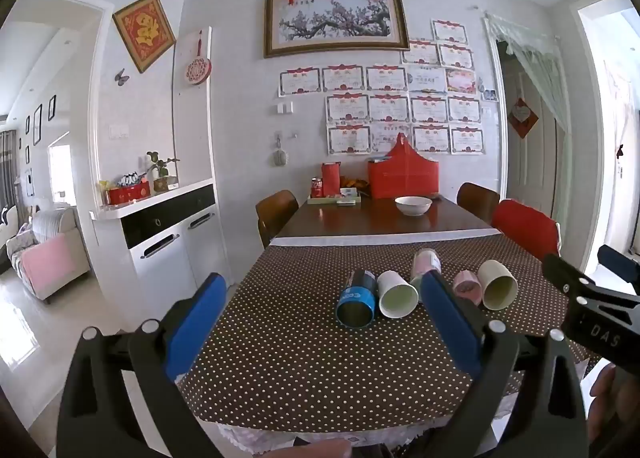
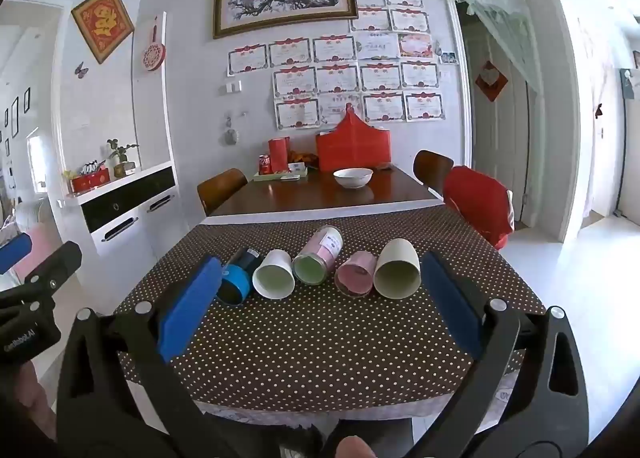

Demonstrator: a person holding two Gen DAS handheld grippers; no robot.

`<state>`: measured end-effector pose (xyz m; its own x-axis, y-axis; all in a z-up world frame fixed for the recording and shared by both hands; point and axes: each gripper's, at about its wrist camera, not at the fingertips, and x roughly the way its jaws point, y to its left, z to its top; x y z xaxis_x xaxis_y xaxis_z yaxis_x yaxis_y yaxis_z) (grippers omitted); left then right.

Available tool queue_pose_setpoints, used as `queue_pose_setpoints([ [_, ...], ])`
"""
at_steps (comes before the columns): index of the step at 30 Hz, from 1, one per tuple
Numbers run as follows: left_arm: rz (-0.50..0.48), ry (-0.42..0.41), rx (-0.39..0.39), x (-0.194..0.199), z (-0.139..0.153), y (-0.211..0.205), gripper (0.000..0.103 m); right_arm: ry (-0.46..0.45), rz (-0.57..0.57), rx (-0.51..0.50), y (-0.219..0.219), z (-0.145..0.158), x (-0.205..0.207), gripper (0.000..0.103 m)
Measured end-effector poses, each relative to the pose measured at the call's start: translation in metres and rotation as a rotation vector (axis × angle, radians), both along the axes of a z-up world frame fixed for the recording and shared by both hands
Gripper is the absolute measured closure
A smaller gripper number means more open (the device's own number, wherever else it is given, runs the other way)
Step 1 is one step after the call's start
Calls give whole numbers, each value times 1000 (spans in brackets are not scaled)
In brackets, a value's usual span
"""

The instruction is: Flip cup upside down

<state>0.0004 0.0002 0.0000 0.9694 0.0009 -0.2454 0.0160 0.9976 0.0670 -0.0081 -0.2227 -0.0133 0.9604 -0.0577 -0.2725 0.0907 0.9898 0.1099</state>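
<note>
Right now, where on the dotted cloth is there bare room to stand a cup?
Free: the dotted cloth between the cup row and the near edge. Also the strip behind the row, up to the white border. Crowded: the row itself, blue cup to cream cup, nearly touching.

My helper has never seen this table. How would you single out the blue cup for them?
On the brown polka-dot tablecloth, five cups lie on their sides in a row, mouths facing the cameras. The blue cup is at the row's left end, beside a white cup; it alone is blue with a dark interior.
</note>
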Motion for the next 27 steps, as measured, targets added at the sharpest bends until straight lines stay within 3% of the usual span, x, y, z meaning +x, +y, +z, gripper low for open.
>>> queue_pose_setpoints([
  [27,-2,-3,3,0,0,0,7,0,2,-1,0,-1,0,6],
])
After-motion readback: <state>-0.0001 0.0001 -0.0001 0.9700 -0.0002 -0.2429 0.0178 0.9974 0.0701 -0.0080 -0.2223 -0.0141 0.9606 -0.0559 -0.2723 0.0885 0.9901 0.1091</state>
